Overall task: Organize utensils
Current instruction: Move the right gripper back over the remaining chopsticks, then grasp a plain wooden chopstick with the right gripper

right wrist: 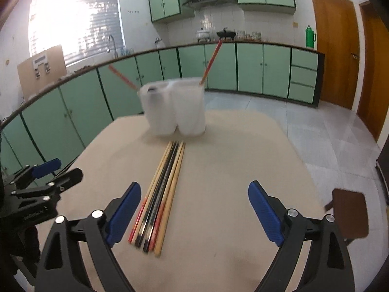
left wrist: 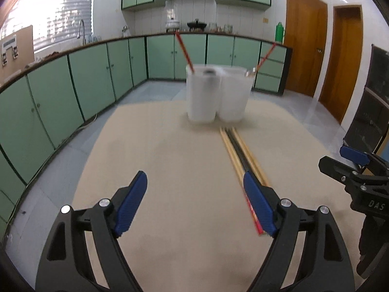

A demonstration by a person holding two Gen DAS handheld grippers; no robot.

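Observation:
A white two-part utensil holder (left wrist: pixel 217 92) stands at the far side of the beige table (left wrist: pixel 175 170); it also shows in the right wrist view (right wrist: pixel 176 107). A red chopstick (left wrist: pixel 184 52) leans out of each part (right wrist: pixel 211 63). A bundle of several chopsticks (right wrist: pixel 160 189), wooden, black and red-ended, lies on the table in front of the holder, also seen in the left wrist view (left wrist: pixel 239 153). My left gripper (left wrist: pixel 195 202) is open and empty, its right finger beside the bundle. My right gripper (right wrist: pixel 194 214) is open and empty, above the bundle's near end.
Green cabinets (left wrist: pixel 80 77) run along the left and back walls. A brown stool (right wrist: pixel 350 214) stands off the table's right side. Wooden doors (left wrist: pixel 306 39) are at the far right.

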